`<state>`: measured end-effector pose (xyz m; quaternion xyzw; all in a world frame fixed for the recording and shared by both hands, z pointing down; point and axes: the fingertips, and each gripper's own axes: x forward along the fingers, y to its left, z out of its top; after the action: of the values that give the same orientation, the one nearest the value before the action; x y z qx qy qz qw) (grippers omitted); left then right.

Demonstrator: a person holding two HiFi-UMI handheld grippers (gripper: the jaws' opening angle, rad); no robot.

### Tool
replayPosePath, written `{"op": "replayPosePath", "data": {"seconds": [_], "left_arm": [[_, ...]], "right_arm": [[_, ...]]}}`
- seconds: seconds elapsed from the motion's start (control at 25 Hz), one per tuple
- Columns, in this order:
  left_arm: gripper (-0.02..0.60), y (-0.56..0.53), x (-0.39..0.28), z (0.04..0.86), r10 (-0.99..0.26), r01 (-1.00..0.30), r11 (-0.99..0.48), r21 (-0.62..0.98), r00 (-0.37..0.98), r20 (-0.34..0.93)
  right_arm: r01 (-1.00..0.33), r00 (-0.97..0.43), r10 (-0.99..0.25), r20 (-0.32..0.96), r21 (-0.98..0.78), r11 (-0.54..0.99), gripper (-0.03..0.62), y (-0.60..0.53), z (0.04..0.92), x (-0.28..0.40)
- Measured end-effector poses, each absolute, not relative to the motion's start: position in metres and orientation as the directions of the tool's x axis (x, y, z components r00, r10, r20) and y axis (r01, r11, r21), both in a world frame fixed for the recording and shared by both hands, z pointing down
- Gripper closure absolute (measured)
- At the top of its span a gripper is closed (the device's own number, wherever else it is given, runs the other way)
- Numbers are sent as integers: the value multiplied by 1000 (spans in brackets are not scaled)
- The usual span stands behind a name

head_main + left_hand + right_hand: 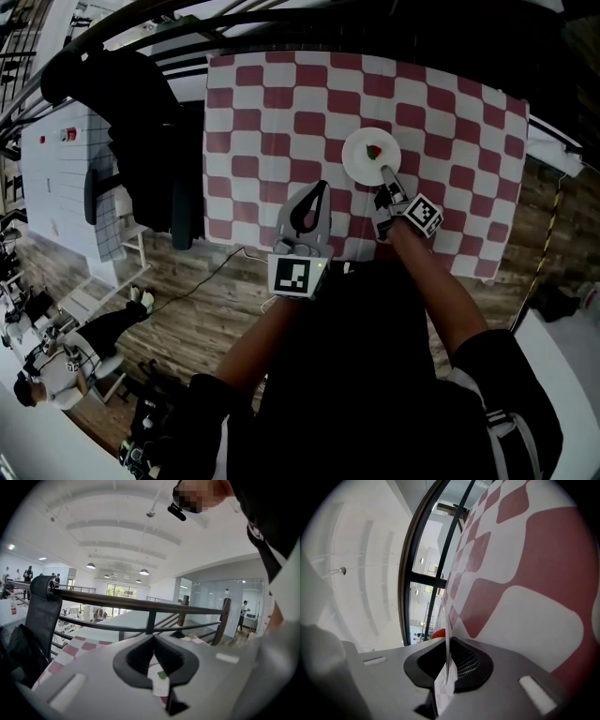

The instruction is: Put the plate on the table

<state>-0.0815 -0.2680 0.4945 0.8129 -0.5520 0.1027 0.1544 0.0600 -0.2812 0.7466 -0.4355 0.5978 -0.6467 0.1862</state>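
Note:
A round white plate (363, 159) with a small red and green piece of food (373, 151) on it lies over the red and white checked tablecloth (281, 112), right of the middle. My right gripper (385, 174) is shut on the plate's near rim. In the right gripper view that rim (446, 660) stands edge-on between the jaws, with the red food (437, 633) behind it and the cloth (525, 573) close by. Whether the plate touches the cloth I cannot tell. My left gripper (322, 187) hovers over the table's near edge, shut with nothing in it (152, 638).
A black office chair (150, 141) stands at the table's left side. A dark railing (281, 19) runs behind the table's far edge. Below the near edge are wooden floor planks (187, 300) and a thin cable. A person sits far off at the lower left (66, 366).

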Motion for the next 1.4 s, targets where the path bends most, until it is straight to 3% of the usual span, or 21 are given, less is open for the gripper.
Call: {"op": "replayPosePath", "data": {"seconds": [0.44,0.6,0.72,0.96,1.24,1.4], "left_arm": [[574,-262,-88,495,-872,-939,-316,133,343,350],[574,-259,-89,494,-873,-939,-312,143,343,348],[574,-257,-87,493,-871,-936,-320,145,351,343],[574,-248,-85,486,-873,-931,-335,143,364,325],[574,-229,-93,482,-883,-932,-330,151,362,299],[574,-215,-96,479,-881,-928,-343,143,371,292]], "right_arm": [[-287,-538,-746,393,-917,-277,566,-278,748,62],[-288,-543,-739,399,-915,-283,465,-278,749,60],[-296,-549,-727,413,-909,-294,435,-276,748,59],[-292,-567,-710,417,-908,-300,311,-276,740,54],[-343,-542,-701,464,-883,-319,256,-266,736,63],[-304,-506,-722,472,-881,-363,249,-258,729,75]]}}
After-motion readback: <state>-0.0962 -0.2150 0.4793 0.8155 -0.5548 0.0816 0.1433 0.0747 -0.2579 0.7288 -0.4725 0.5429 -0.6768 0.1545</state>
